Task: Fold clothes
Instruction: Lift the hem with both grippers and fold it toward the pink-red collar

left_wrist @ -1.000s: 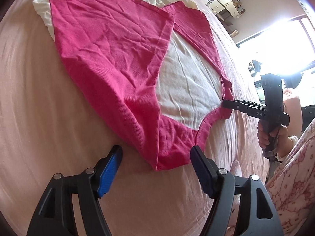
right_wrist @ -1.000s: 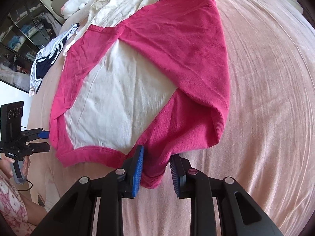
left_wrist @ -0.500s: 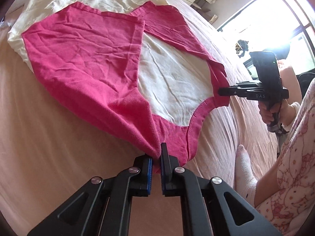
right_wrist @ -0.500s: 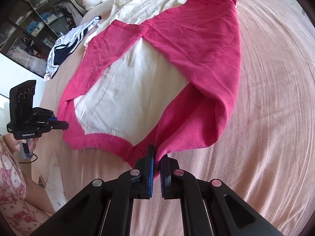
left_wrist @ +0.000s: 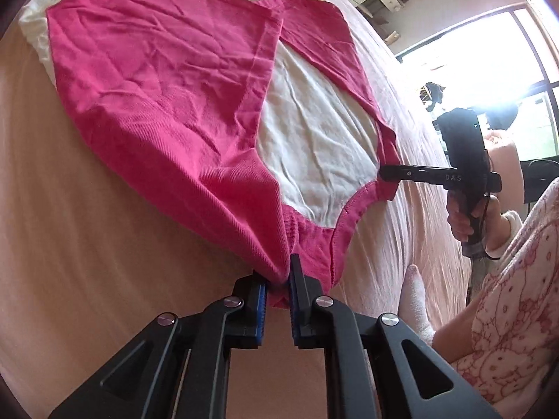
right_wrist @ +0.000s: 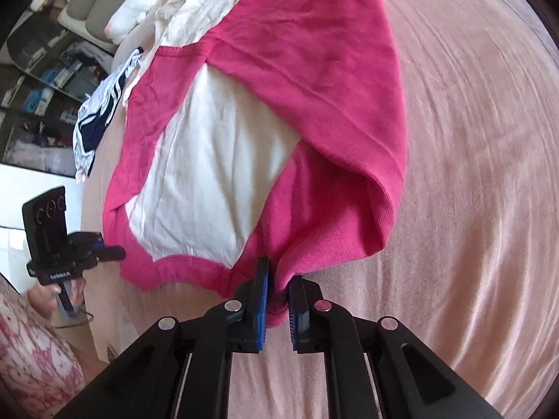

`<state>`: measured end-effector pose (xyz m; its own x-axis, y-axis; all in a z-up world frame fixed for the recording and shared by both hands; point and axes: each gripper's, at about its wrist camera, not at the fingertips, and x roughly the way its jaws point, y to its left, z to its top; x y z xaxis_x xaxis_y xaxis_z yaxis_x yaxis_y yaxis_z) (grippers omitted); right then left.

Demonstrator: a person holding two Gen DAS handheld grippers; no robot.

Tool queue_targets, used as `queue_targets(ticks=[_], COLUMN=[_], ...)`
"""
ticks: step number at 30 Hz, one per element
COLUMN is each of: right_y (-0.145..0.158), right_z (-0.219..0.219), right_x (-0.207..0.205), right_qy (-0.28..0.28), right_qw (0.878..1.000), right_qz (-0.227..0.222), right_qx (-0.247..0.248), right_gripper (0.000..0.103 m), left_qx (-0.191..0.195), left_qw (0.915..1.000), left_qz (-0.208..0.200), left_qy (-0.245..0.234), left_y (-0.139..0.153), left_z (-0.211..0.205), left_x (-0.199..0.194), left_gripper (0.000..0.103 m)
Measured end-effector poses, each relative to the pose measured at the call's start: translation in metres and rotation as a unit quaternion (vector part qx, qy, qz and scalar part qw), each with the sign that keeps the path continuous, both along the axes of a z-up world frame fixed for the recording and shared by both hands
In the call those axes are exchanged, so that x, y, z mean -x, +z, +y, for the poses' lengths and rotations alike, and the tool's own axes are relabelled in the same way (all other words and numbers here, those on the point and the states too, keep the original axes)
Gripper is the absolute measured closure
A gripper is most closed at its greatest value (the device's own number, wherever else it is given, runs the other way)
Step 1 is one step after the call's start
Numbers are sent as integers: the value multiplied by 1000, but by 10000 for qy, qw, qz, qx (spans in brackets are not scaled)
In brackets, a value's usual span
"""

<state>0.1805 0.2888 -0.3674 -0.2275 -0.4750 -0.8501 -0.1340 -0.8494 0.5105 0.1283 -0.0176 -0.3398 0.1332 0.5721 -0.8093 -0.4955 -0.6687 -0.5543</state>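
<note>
My left gripper [left_wrist: 277, 288] sits at the near edge of the bed [left_wrist: 104, 244], and its jaws are a narrow slot with a bunched corner of the pink and white shirt [left_wrist: 167, 80] pinched between the blue pads; they are easing open a touch, yet the cloth is gripped and drawn taut up from them. My right gripper [right_wrist: 277, 295] does the same at the other near corner: jaws narrow, creeping wider, a wad of pink rib trapped between them.

I judge the shirt light and limp, a soft knit that will sag, stretch and crease wherever I do not carry it. It is not slippery or fragile, but a thin fold could creep out of a slackening pinch. The shoulder corners beside the neckline, where the hem doubles up thick, look to me the best hold, and that is where I have it.

Beyond my jaws the shirt spreads flat up the middle of the bed, white body panel showing between pink sleeves folded inward. Farther up, toward the far edge, lies crumpled cream clothing [right_wrist: 209, 3], and at the bed's left edge a navy striped garment [right_wrist: 99, 111].
</note>
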Motion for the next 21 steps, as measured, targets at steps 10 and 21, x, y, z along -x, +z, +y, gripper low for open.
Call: queue_targets(ticks=[10, 21], right_y=[14, 27], right_z=[-16, -23], right_x=[-2, -37], right_qy=[753, 1447], right_qw=[9945, 9879], right_qz=[577, 370], right_qx=[-439, -413], right_gripper=[100, 101], left_qx=[176, 239], left_qw=[9970, 9940], left_qz=[676, 290], left_qy=[-328, -1031], left_y=[4, 8], left_z=[13, 9], left_x=[-11, -27], left_gripper=[97, 99])
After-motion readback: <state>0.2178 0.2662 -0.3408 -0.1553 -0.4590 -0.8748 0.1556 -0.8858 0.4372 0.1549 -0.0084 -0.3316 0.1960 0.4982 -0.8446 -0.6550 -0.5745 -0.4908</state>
